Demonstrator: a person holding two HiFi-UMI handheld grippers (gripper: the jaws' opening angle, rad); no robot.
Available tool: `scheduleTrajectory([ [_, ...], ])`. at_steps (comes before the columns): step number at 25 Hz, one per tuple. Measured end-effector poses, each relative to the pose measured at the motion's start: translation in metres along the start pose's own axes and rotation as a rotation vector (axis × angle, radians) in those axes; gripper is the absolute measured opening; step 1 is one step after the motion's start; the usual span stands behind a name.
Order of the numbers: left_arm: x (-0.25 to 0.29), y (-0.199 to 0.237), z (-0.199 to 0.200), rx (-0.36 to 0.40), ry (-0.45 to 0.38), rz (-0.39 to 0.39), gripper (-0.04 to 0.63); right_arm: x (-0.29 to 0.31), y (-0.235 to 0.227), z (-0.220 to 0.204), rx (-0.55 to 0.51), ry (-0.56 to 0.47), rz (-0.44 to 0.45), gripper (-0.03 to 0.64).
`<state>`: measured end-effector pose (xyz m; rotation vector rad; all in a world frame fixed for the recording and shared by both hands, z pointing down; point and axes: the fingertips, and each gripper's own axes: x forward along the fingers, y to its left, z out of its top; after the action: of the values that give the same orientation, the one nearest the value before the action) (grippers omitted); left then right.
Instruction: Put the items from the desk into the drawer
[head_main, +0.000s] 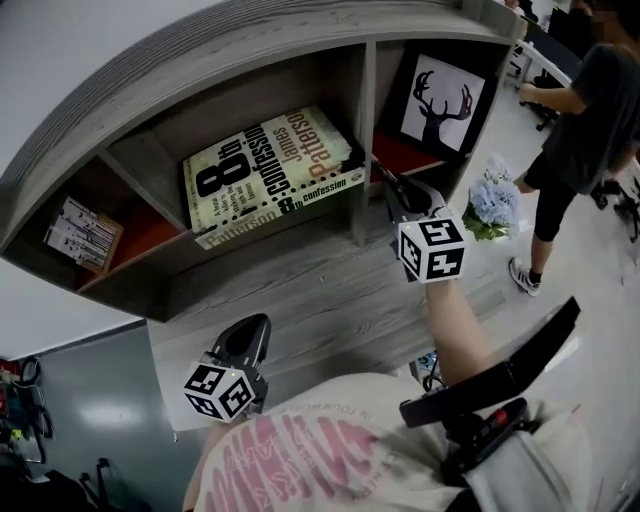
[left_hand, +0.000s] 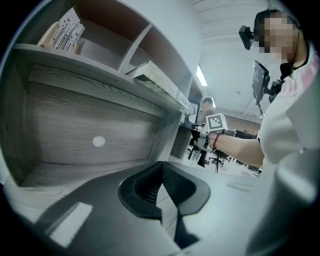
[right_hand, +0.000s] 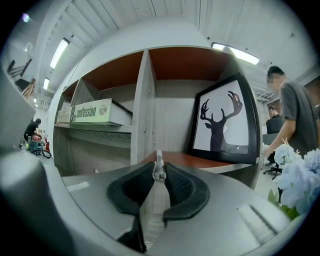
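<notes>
- At the left end of the shelf unit, a small stack of booklets leans in the left compartment, well apart from both tools.
- The left gripper hovers over the desk near its front edge, towards the left. Its jaws are pressed together on nothing, and it looks idle to me.
- The book lies flat in the middle compartment, spine towards the desk's front edge, with nothing touching it.
- The right gripper is at the foot of the divider between the middle and right compartments. Its jaws are clenched on a small glassy thing that I cannot name, pinched thin at the very tips.
- From that I judge the step in hand is taking this thing away from the shelf's front edge. The bite is shallow, so I would keep the squeeze steady and draw straight back towards the desk's front edge before turning.
- The deer picture leans in the right compartment, just beside that gripper. A sideways swing could tip it.
- Pale blue flowers stand by the desk's right end, and a person stands beyond them, so that side is crowded.
- The bare middle of the desk, between the two grippers, is the open room for carrying. I see no drawer in any view.
</notes>
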<state>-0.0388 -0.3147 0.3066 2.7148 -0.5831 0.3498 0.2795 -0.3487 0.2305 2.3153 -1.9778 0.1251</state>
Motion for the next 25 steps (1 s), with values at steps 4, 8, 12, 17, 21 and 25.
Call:
scheduleTrajectory([
  [4, -0.01, 0.0, 0.0, 0.007, -0.005, 0.014, 0.02, -0.008, 0.001, 0.004, 0.029, -0.018, 0.005, 0.066],
  [8, -0.022, -0.004, 0.002, 0.012, -0.016, 0.021, 0.02, -0.02, 0.003, 0.01, 0.034, -0.031, 0.0, 0.066],
  [12, -0.031, -0.01, 0.0, 0.016, -0.024, 0.011, 0.02, -0.039, 0.009, 0.016, 0.033, -0.041, 0.002, 0.066],
  [17, -0.034, -0.024, -0.004, 0.024, -0.033, -0.029, 0.02, -0.067, 0.02, 0.015, 0.024, -0.036, 0.01, 0.066],
  [21, -0.036, -0.048, -0.008, 0.037, -0.03, -0.083, 0.02, -0.1, 0.029, 0.006, 0.03, -0.011, 0.007, 0.066],
  [25, -0.039, -0.075, -0.017, 0.059, -0.018, -0.141, 0.02, -0.138, 0.034, -0.009, 0.041, 0.014, -0.001, 0.066],
])
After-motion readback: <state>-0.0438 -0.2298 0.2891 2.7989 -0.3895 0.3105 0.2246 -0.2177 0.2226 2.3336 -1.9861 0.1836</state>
